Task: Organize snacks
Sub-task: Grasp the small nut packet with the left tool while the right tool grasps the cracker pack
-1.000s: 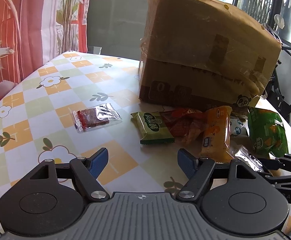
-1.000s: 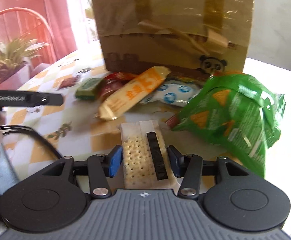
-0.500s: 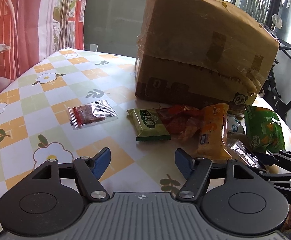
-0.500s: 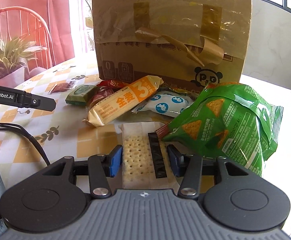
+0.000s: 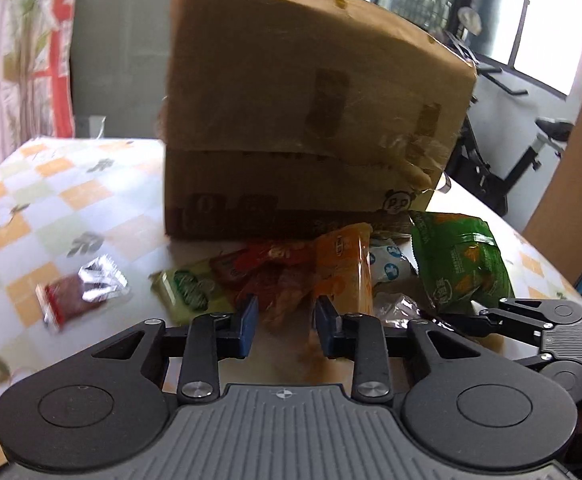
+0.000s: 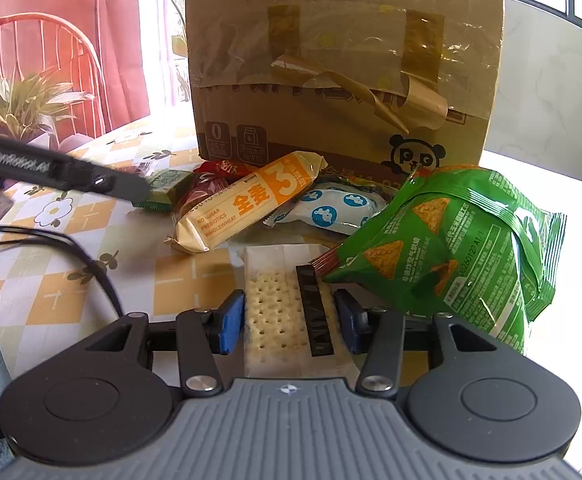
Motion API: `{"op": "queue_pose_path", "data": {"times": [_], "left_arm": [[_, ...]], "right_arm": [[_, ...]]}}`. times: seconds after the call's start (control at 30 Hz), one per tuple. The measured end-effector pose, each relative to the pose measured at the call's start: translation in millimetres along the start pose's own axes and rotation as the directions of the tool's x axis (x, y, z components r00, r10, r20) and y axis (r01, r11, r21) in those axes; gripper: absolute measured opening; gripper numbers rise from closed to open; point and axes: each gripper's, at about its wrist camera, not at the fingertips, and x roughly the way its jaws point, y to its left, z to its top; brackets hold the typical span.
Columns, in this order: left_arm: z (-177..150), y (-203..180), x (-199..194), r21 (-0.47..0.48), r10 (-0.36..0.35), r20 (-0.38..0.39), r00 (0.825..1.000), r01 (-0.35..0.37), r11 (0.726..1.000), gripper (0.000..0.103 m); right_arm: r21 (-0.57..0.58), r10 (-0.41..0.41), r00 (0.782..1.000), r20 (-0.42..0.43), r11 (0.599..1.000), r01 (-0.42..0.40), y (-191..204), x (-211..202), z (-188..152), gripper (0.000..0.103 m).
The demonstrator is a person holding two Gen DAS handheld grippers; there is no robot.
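Observation:
A pile of snacks lies before a tall cardboard box. My left gripper is open and empty, its fingers just short of the red packet and the orange bar. My right gripper is shut on a clear cracker packet, which lies on the table. The orange bar, a white-and-blue pouch, a green chips bag and a green biscuit pack lie beyond it. The left gripper's body shows at the left.
A small red sachet lies apart on the chequered tablecloth at the left. The box blocks the far side. A red chair and a plant stand beyond the table. The right gripper's linkage is at the right.
My left gripper has moved forward and right toward the red and orange packets, and its fingers have narrowed. My right gripper has stayed shut on the cracker packet.

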Motion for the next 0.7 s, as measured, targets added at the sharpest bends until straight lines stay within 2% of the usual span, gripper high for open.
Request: {"op": "queue_pose_path", "data": {"times": [0.13,0.23,0.37,0.4,0.43,0.53,0.7], "left_arm": [[3,-6,23,0.041,0.003,-0.025,1.000,-0.002,0.999,0.032],[1,-7,35,0.089,0.022,-0.052,0.998,-0.017,0.996,0.028],[1,-6,49,0.085,0.026,-0.072,0.997,-0.020,0.996,0.028],[1,-8,51,0.094,0.023,-0.079,0.997,-0.015,0.995,0.023],[-1,-9,51,0.106,0.021,-0.083,0.996,-0.012,0.994,0.019],[-8,-16,46,0.137,0.031,-0.070,0.997,-0.021,0.990,0.019],[-21,-12,21,0.105,0.029,-0.062,0.998,-0.023,0.994,0.018]], "right_arm": [[0.006,0.004,1.000,0.002,1.000,-0.005,-1,0,0,0.051],[0.014,0.009,1.000,0.004,1.000,-0.009,-1,0,0,0.051],[0.014,0.009,1.000,0.004,1.000,-0.009,-2,0,0,0.051],[0.015,0.010,1.000,0.005,1.000,-0.010,-2,0,0,0.051],[0.016,0.010,1.000,0.005,1.000,-0.010,-2,0,0,0.051],[0.018,0.010,1.000,0.005,1.000,-0.010,-1,-1,0,0.051],[0.019,0.011,1.000,0.005,1.000,-0.011,-2,0,0,0.051]]}}
